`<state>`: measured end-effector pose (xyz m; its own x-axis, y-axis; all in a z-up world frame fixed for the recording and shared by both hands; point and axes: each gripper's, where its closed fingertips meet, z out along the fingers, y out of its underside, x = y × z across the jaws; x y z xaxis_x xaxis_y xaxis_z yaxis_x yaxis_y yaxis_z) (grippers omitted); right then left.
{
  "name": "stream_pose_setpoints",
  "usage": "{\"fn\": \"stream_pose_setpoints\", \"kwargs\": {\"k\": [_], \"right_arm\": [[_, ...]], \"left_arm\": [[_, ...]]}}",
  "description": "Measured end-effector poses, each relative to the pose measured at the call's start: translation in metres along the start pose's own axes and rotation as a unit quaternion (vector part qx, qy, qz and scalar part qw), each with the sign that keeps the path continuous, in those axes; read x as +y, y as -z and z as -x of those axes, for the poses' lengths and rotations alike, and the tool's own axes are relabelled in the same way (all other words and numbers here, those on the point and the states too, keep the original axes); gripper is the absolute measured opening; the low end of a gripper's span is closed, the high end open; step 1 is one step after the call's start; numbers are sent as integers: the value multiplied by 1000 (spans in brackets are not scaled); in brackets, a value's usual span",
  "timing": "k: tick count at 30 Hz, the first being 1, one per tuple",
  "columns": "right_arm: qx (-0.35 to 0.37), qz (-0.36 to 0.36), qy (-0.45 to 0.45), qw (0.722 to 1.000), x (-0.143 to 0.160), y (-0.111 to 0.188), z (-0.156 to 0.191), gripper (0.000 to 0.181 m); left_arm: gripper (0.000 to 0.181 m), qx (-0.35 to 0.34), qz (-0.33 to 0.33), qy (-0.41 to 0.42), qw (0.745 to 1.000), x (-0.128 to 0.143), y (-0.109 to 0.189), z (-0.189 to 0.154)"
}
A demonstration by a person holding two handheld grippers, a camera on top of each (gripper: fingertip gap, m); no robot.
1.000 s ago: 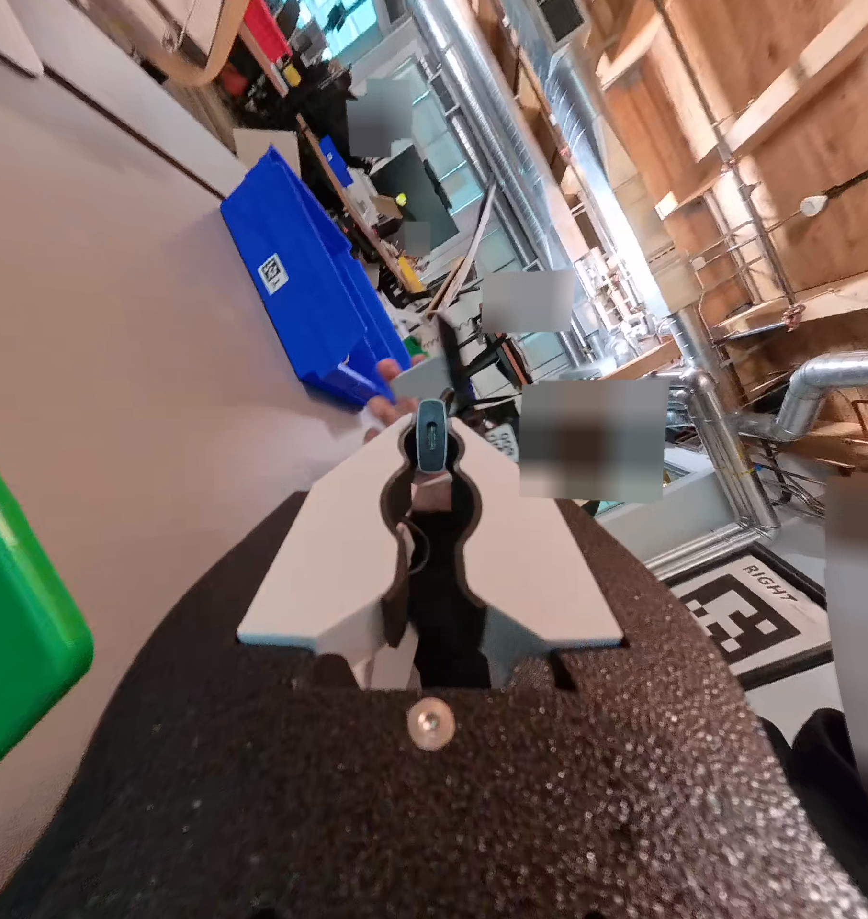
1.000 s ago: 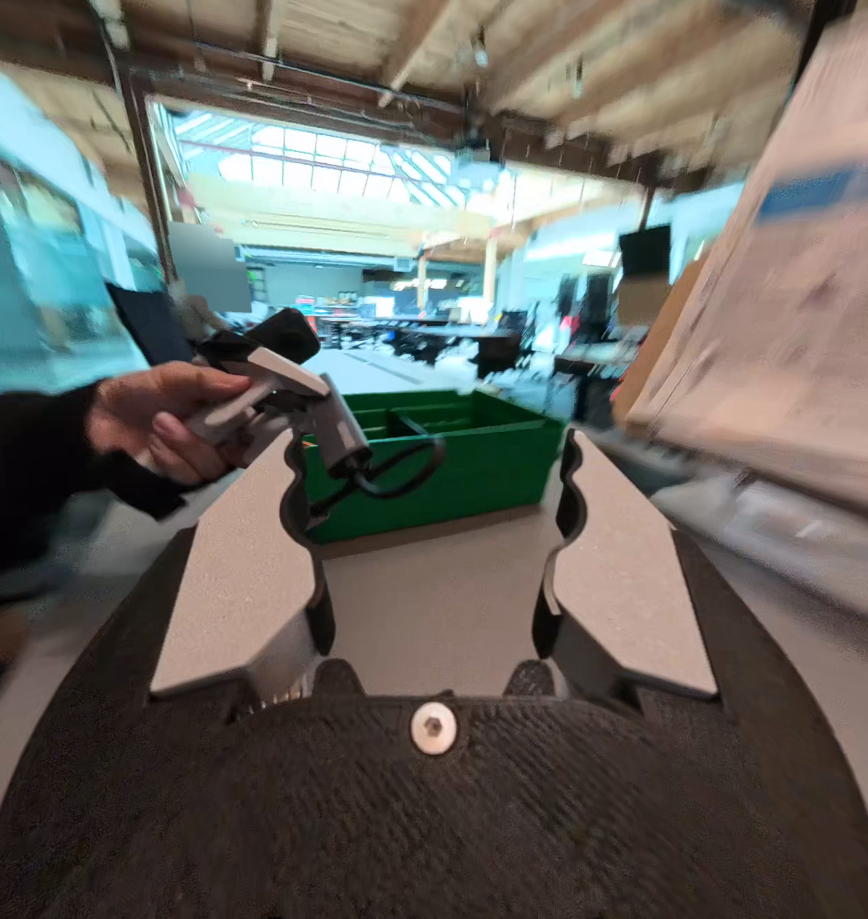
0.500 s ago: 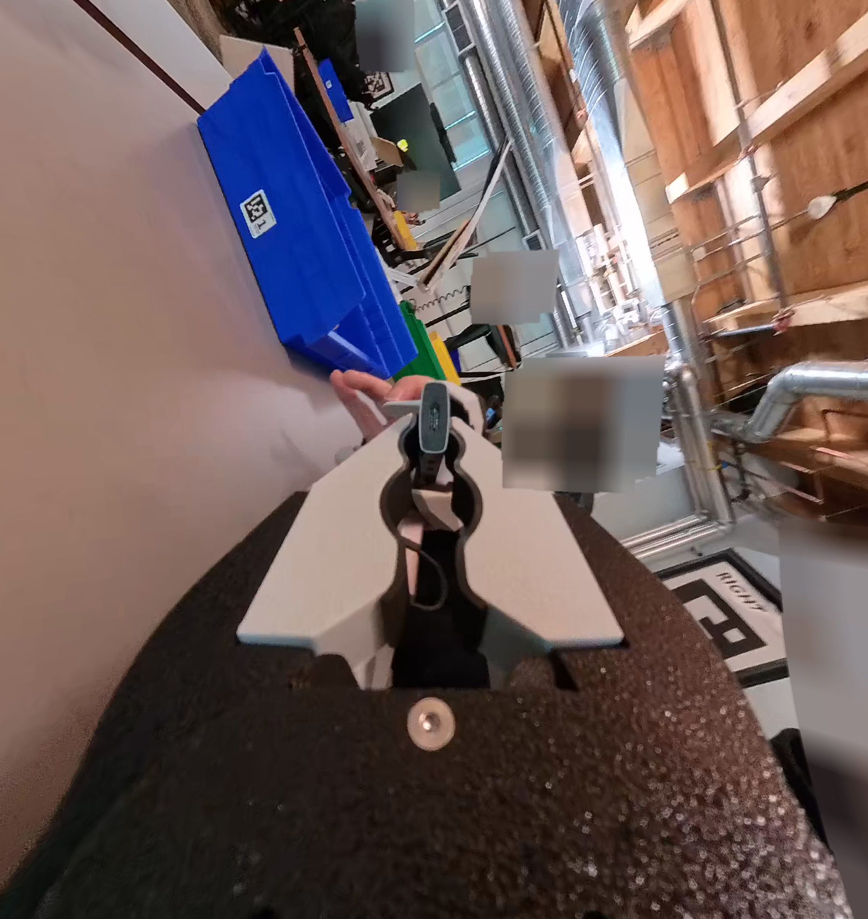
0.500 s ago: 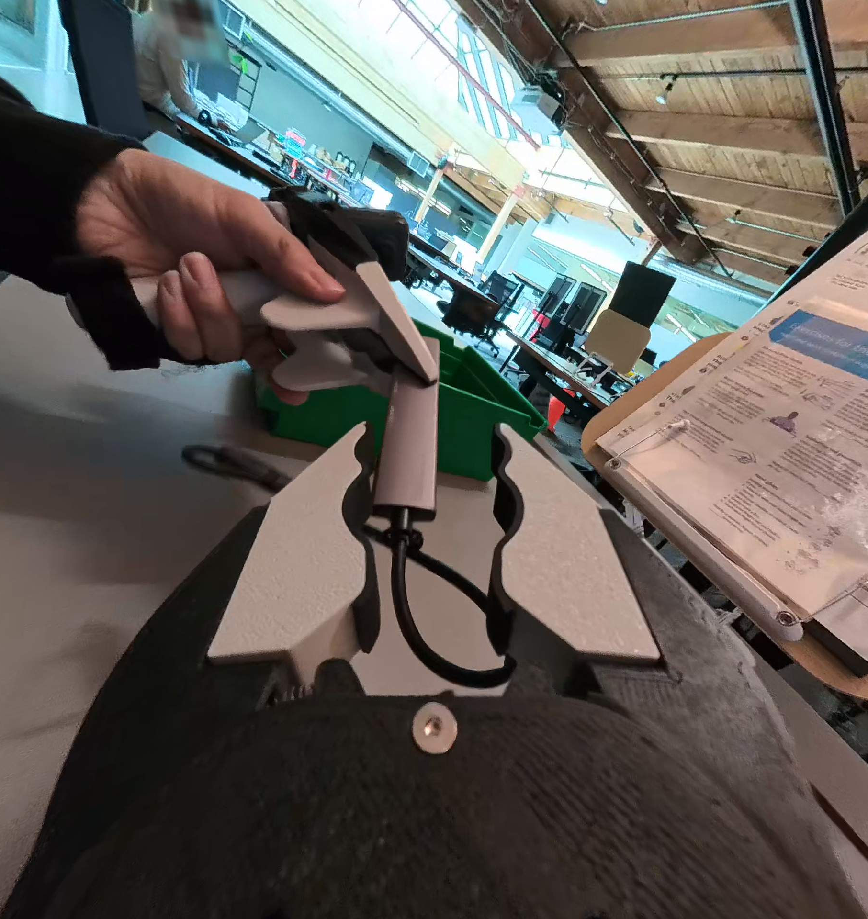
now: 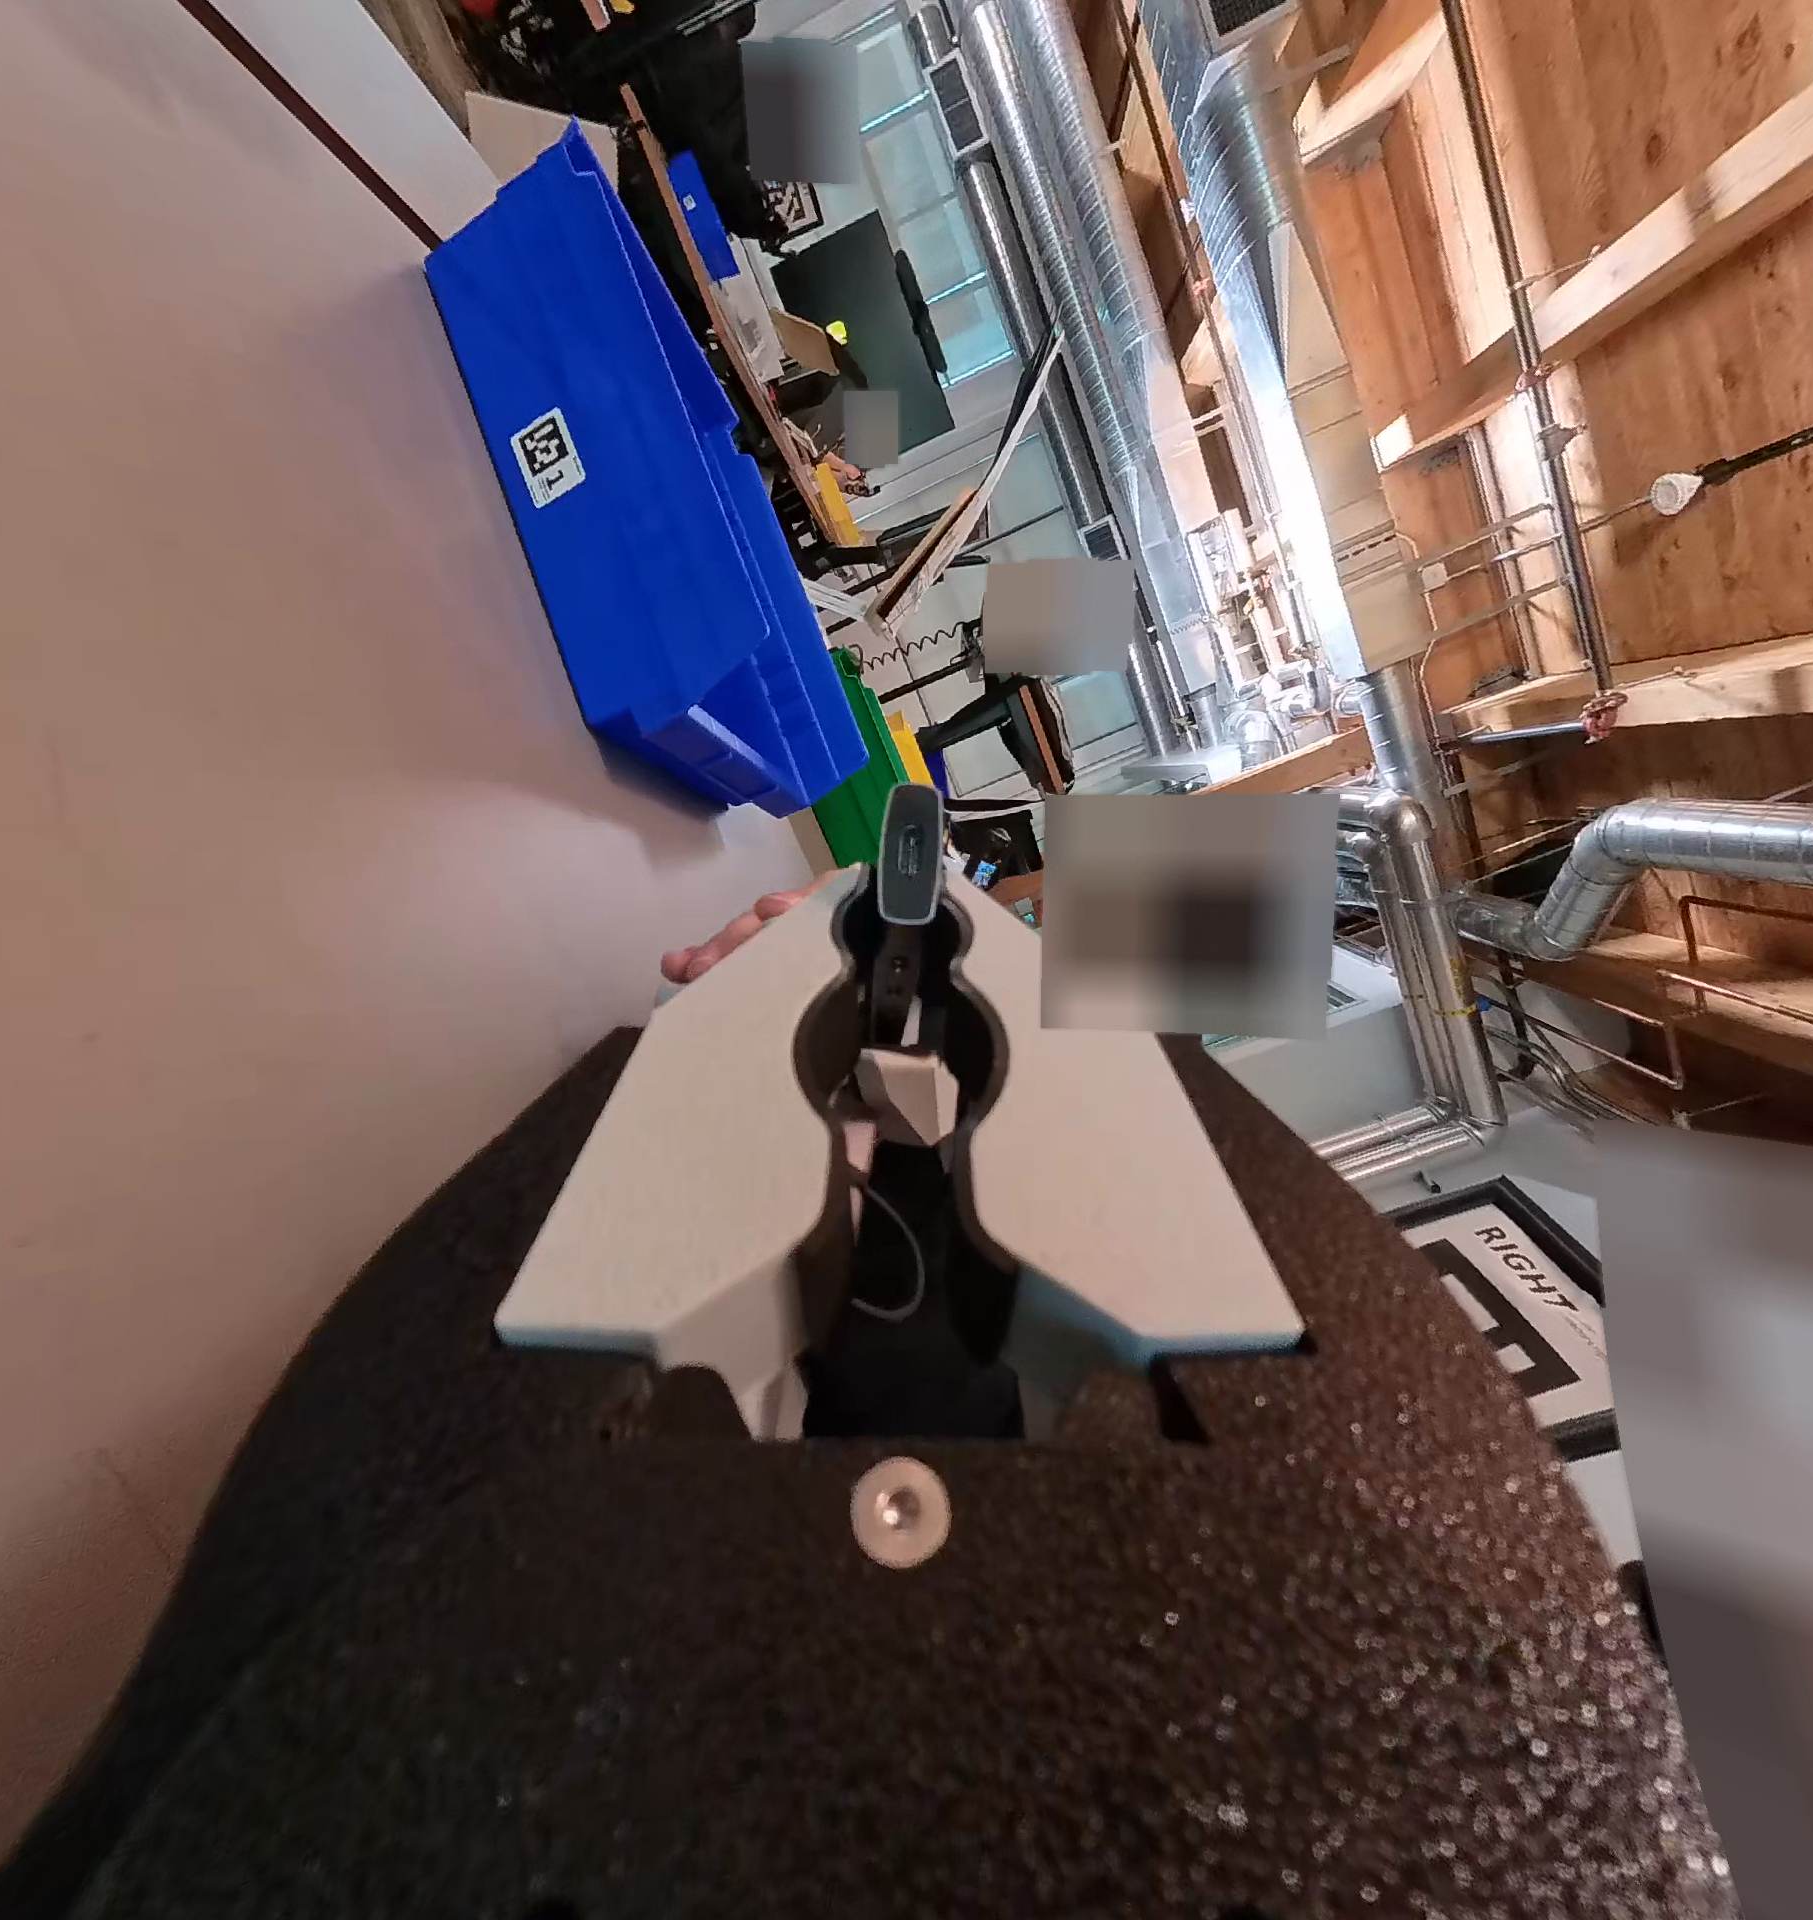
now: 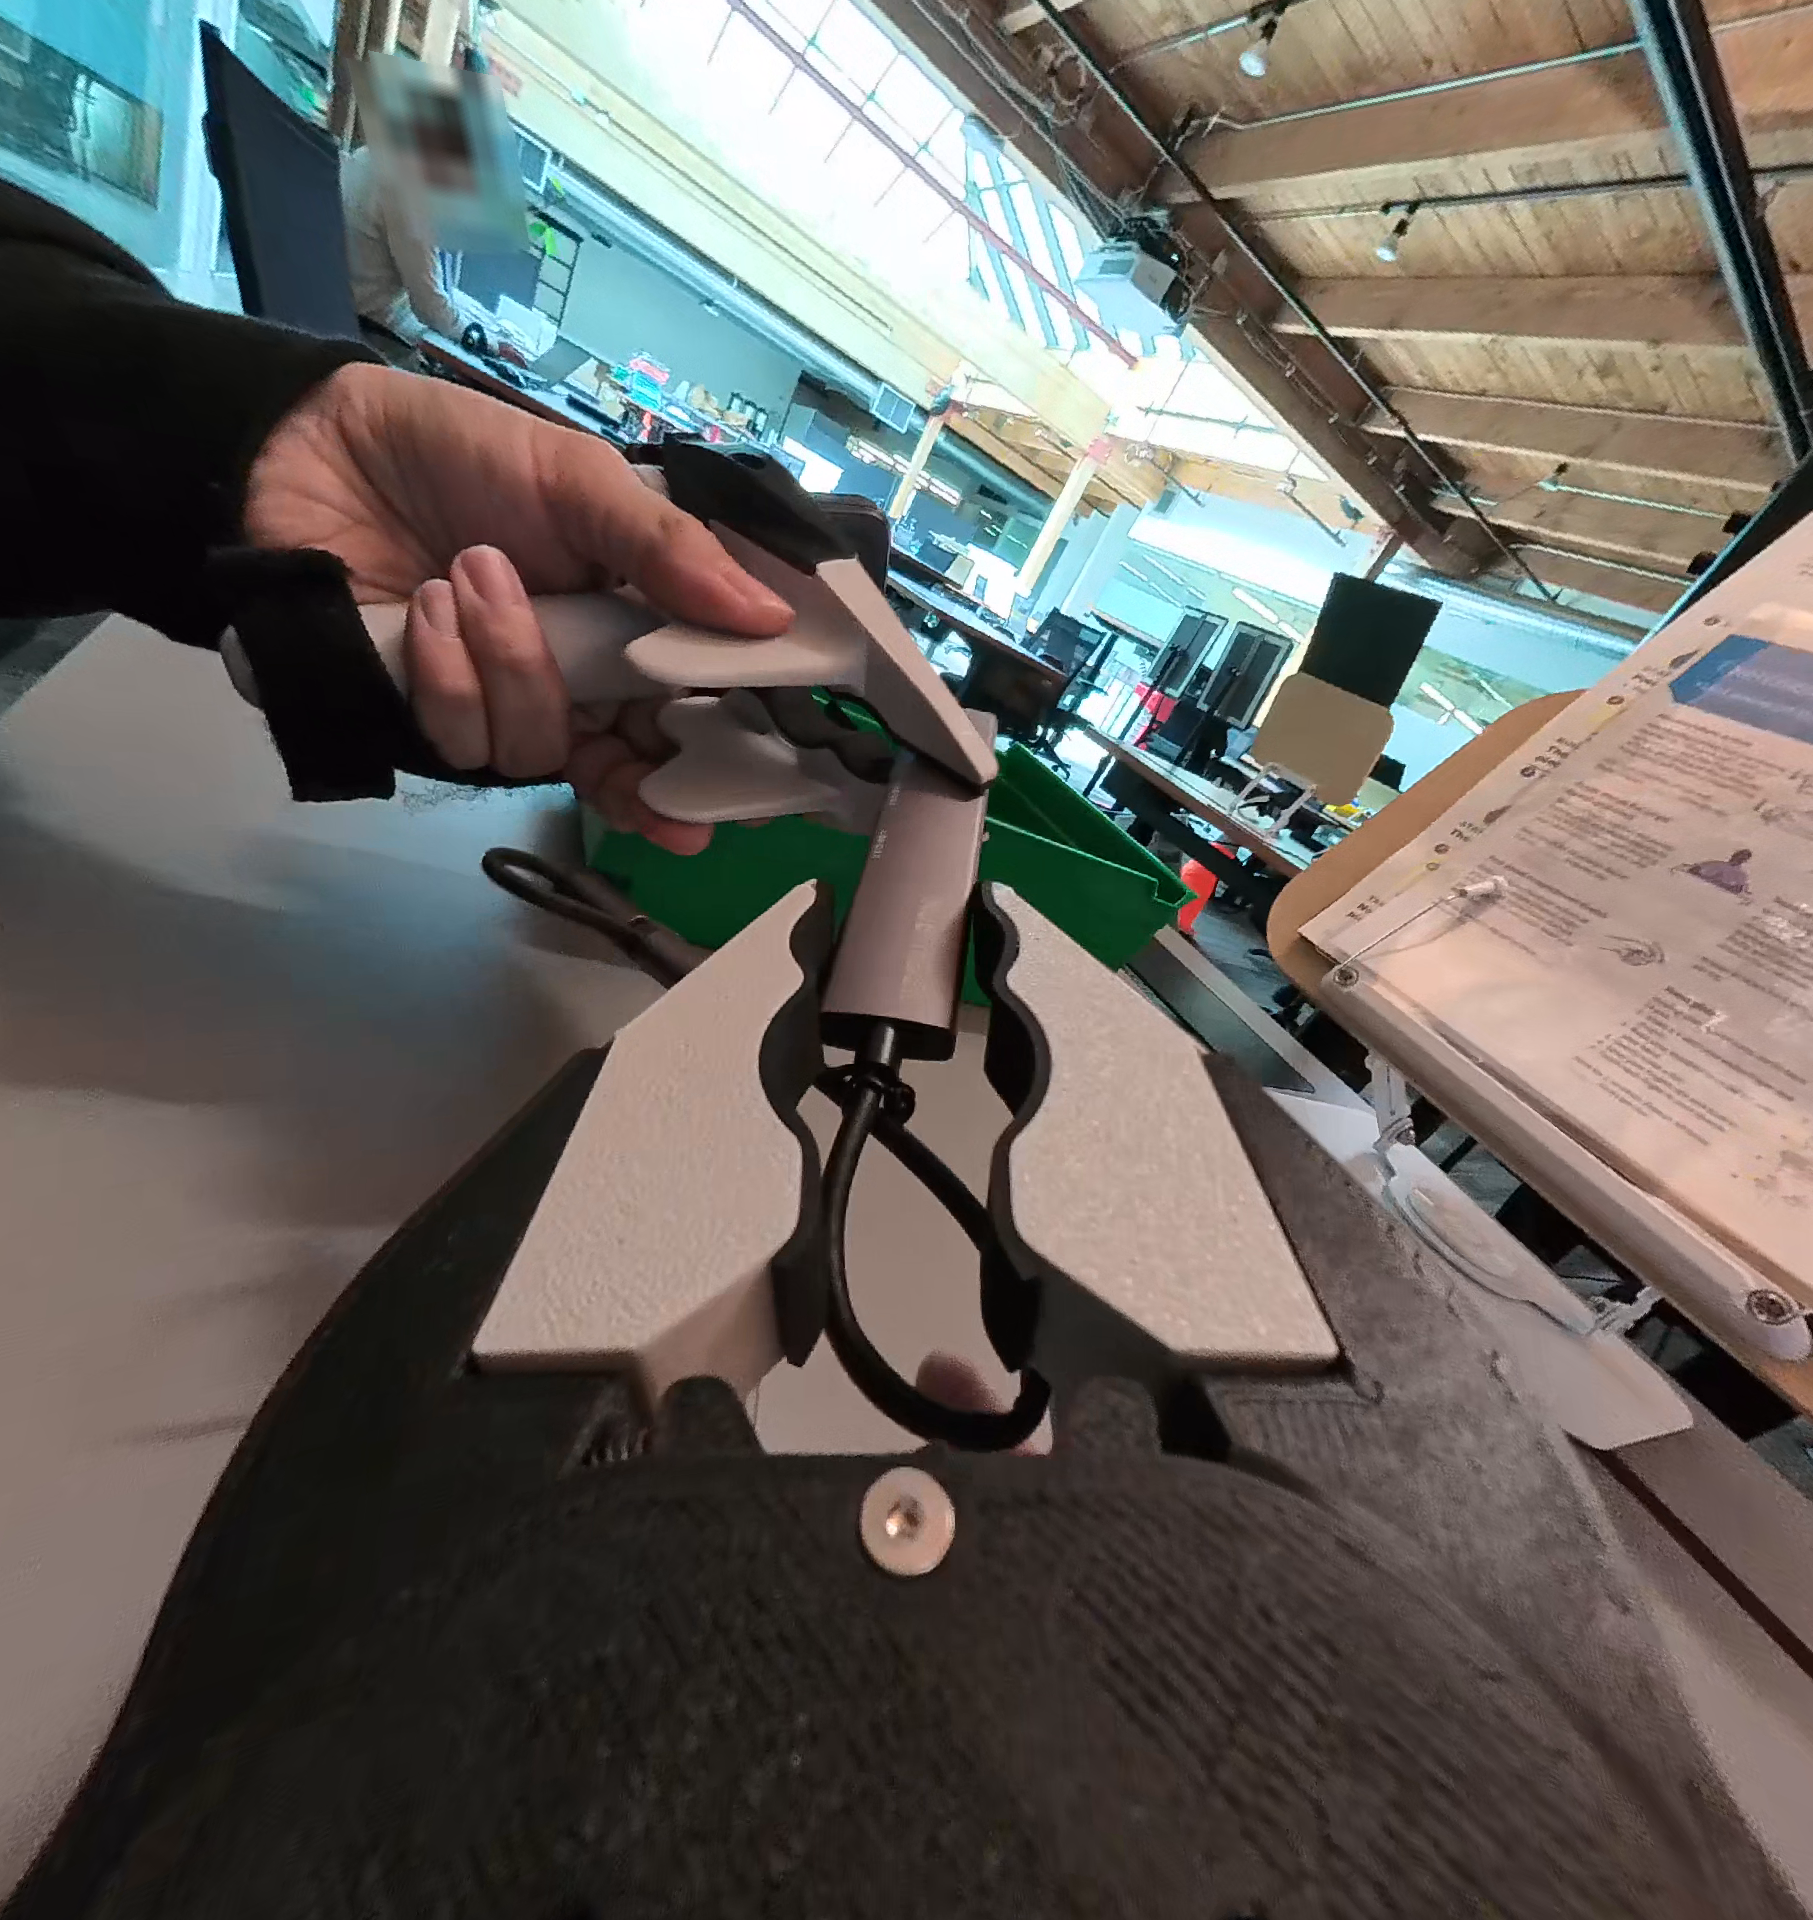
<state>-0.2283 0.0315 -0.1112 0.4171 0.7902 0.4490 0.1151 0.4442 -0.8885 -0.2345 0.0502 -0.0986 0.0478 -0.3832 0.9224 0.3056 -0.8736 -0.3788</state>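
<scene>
My left gripper [image 5: 902, 904] is shut on the top end of a slim grey adapter [image 5: 909, 868], gripping its thin edges. In the right wrist view a hand [image 6: 486, 540] holds the left gripper [image 6: 943, 779] above the table, and the adapter [image 6: 902, 935] hangs down from it. My right gripper [image 6: 897, 894] has closed against the adapter's lower sides. The adapter's short black cable [image 6: 850, 1226] loops down between the right fingers. One right fingertip [image 5: 907, 1091] shows between the left jaws.
A green bin [image 6: 1068, 883] stands on the grey table [image 6: 154, 1039] behind the grippers. A second black cable [image 6: 590, 904] lies beside it. A tilted board with a printed sheet [image 6: 1660, 935] is at the right. A blue bin [image 5: 621, 499] stands farther off. Only a small space, under 4 cm, lies between the two pairs of fingers.
The right gripper swung towards the hanging adapter and its fingers narrowed around its lower end. The left gripper kept hold of the adapter and shifted slightly.
</scene>
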Motion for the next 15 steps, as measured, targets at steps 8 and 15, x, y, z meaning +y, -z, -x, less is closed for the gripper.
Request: {"fn": "stream_pose_setpoints", "kwargs": {"k": [8, 15], "right_arm": [[10, -13, -96, 995, 3, 2, -7, 24], [80, -43, -179, 980, 11, 26, -42, 24]], "left_arm": [[23, -69, -11, -173, 982, -11, 7, -15], [26, -326, -66, -462, 822, -95, 110, -49]]}}
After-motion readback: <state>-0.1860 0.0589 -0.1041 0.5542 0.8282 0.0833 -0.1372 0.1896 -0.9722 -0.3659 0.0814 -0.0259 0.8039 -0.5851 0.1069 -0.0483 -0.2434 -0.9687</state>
